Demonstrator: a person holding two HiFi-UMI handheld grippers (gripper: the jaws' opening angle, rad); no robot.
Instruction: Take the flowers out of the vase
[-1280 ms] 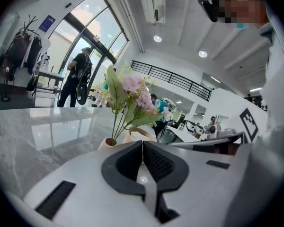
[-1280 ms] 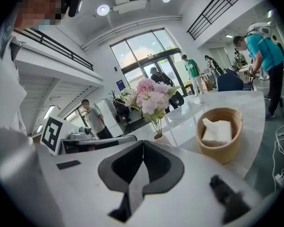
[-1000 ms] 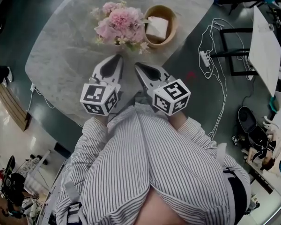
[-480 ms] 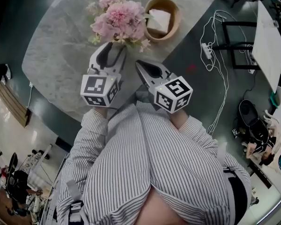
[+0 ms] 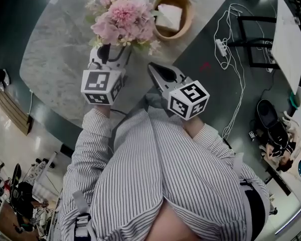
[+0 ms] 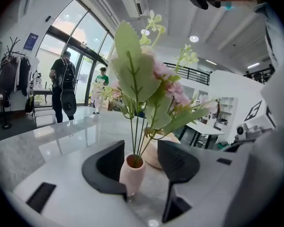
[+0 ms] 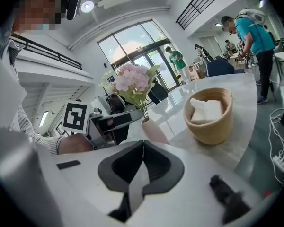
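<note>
Left tool (image 6: pixel 141 151) is nearer — its opening jaws straddle the upright vase (image 6: pixel 132 173), not pressing; flowers (image 6: pixel 142 79) rise straight above; right tool (image 7: pixel 142 148), closed and empty, sits beside.

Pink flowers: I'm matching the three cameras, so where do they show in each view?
Head view: flowers at top, left of centre.
Left gripper view: centre, rising from the vase.
Right gripper view: upper middle, left of centre.
Shared landmark: the wooden bowl beside them.
</note>
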